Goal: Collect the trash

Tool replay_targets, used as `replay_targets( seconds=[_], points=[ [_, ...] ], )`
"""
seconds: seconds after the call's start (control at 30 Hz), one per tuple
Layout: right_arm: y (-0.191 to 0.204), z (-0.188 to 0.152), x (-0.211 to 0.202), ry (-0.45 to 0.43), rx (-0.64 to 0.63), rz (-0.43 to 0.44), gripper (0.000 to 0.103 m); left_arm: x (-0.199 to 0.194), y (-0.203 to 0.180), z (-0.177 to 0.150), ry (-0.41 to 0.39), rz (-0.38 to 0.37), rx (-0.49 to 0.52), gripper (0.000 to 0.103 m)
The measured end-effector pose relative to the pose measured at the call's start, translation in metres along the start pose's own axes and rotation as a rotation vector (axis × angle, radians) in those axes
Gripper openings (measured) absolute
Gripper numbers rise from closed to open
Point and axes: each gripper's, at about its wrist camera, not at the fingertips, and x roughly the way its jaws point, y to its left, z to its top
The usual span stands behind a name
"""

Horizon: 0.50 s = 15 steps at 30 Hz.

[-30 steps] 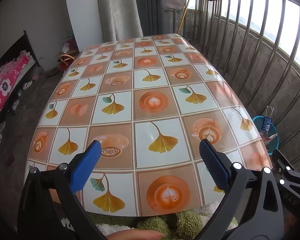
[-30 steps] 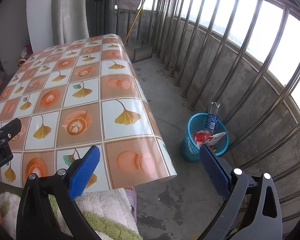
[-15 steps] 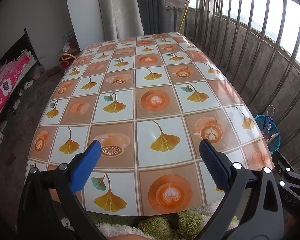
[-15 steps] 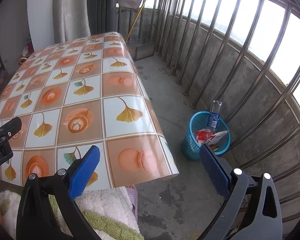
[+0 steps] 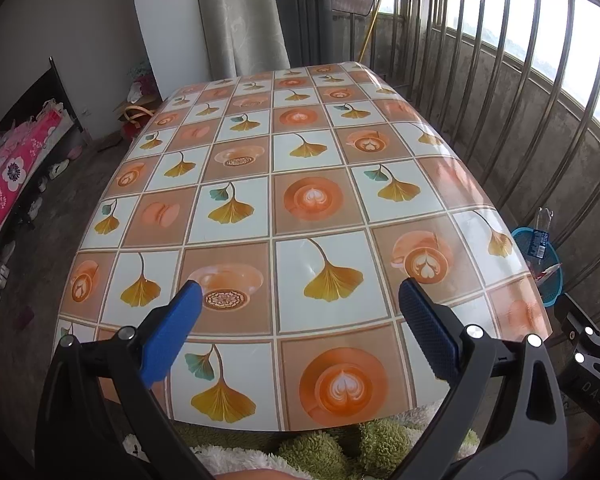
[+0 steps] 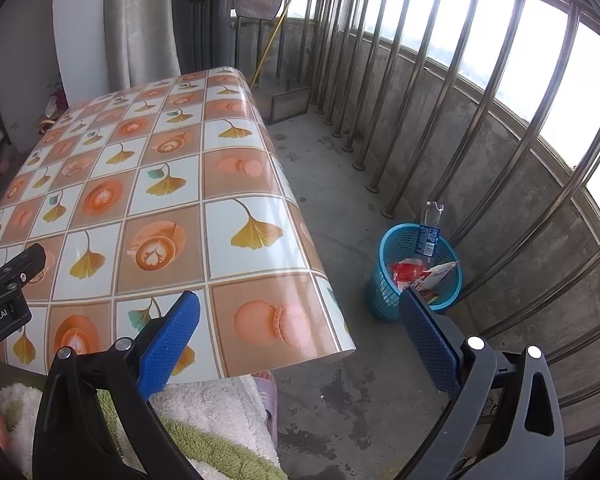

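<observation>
Left gripper (image 5: pixel 300 308): jaws wide, empty, above the near edge of the bench (image 5: pixel 236 184).
Right gripper (image 6: pixel 300 316): jaws wide, empty, past the bench's near right corner; the nearer one to the basket.
Blue basket (image 6: pixel 384 284): on the floor right of the bench, against the railing (image 6: pixel 472 120), open floor between.
Trash: red-white wrappers (image 6: pixel 412 272) inside; bottle (image 6: pixel 430 232) upright at the basket's far rim. No trash seen on the bench.

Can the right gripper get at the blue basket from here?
Probably yes: the right gripper is open and empty, and the blue basket stands on bare floor past the table edge, nothing between.
</observation>
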Motion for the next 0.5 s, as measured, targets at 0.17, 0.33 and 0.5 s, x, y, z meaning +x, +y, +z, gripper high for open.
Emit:
replay_targets(
  seconds=[0.17,0.33,0.5],
  points=[
    [-0.0003,0.0004,-0.0001,-0.001,-0.003,0.0,0.097,0.0007,0.0018,-0.0013,0.001,0.002,0.001,0.094],
    [-0.0003,0.0006,-0.0002,0.0,-0.002,0.0,0.097,0.0004,0.0013,-0.0011,0.0,0.002,0.001,0.094],
    [-0.0005,0.0003,-0.0002,-0.001,-0.003,0.001,0.097,0.0004,0.0006,-0.001,0.001,0.002,0.001,0.094]
  ],
)
